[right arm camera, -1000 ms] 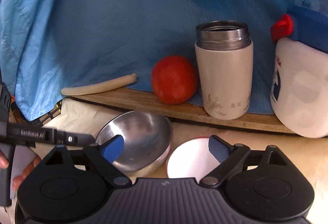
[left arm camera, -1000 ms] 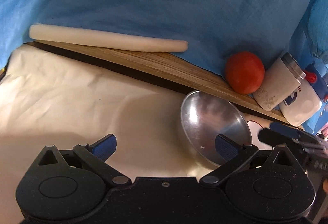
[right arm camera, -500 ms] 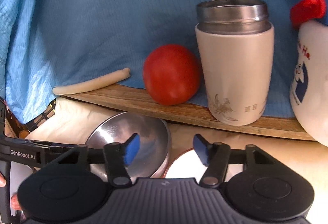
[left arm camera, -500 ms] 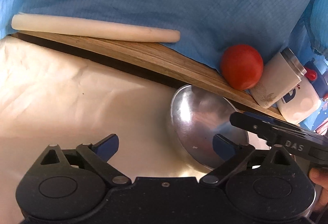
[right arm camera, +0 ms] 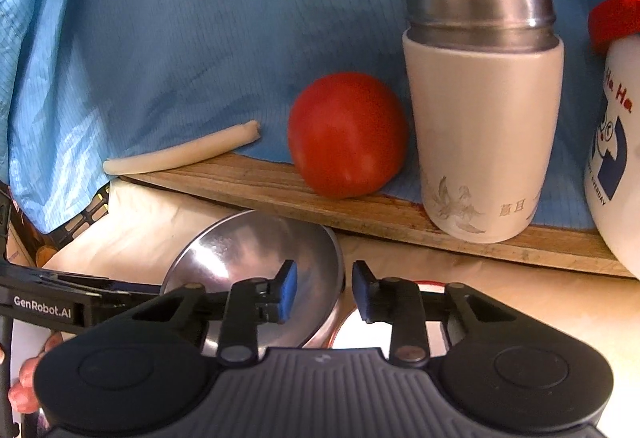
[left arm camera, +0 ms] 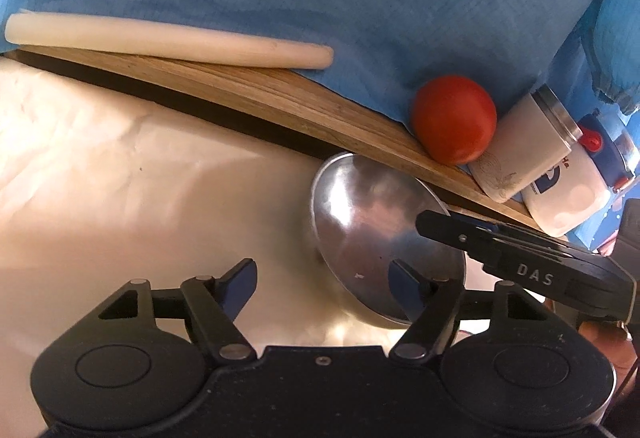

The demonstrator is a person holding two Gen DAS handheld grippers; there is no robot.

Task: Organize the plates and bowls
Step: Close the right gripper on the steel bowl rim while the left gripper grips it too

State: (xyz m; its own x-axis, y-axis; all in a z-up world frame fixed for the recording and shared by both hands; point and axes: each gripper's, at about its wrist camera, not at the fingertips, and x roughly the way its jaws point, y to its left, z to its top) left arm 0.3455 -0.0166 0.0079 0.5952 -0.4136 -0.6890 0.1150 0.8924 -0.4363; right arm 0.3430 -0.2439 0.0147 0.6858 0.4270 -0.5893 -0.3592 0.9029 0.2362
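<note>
A table covered in creased cream cloth [left arm camera: 120, 173] carries a shiny round steel bowl [left arm camera: 372, 230], with a white red-rimmed plate [right arm camera: 360, 330] touching the bowl's right side. Just behind the bowl, a long wooden board [right arm camera: 304, 193] lies across the cloth, edged by blue fabric [right arm camera: 200, 37].

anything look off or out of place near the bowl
The steel bowl sits tilted, its rim resting over the red-rimmed white plate beside it, not flat on the cloth. A tomato and a thermos cup stand on the wooden board; nothing spilled.
</note>
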